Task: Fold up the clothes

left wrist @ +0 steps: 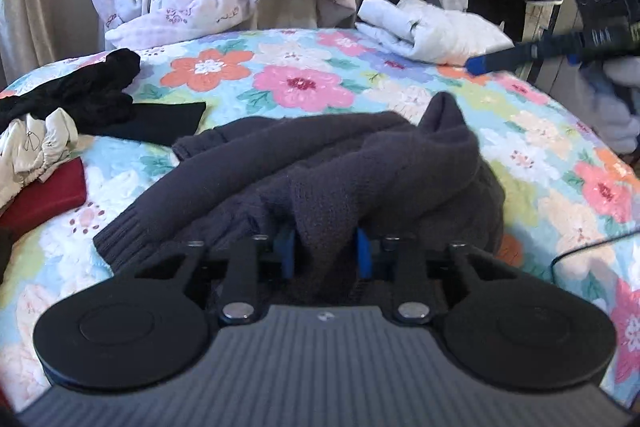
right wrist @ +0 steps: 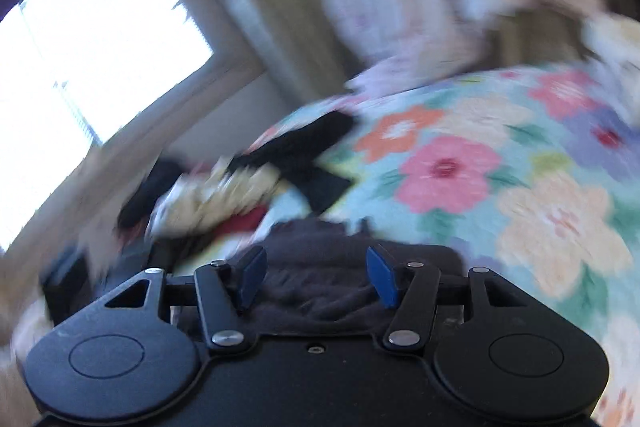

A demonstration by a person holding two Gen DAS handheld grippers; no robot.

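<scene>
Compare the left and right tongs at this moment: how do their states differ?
The left tongs are shut on a fold of the dark knit sweater; the right tongs stand open with nothing between the blue pads. The left wrist view is sharp, while the right wrist view is motion-blurred. Both are over the floral bedspread near the sweater, and both have blue pads on black linkages.

Floral bedspread [left wrist: 304, 83] carries dark sweater [left wrist: 320, 167], black garments [left wrist: 92, 95], white bundle [left wrist: 432, 27].

Sweater [left wrist: 320, 167] — dark ribbed knit, matt; bedspread [left wrist: 280, 75] — quilted floral cloth.
</scene>
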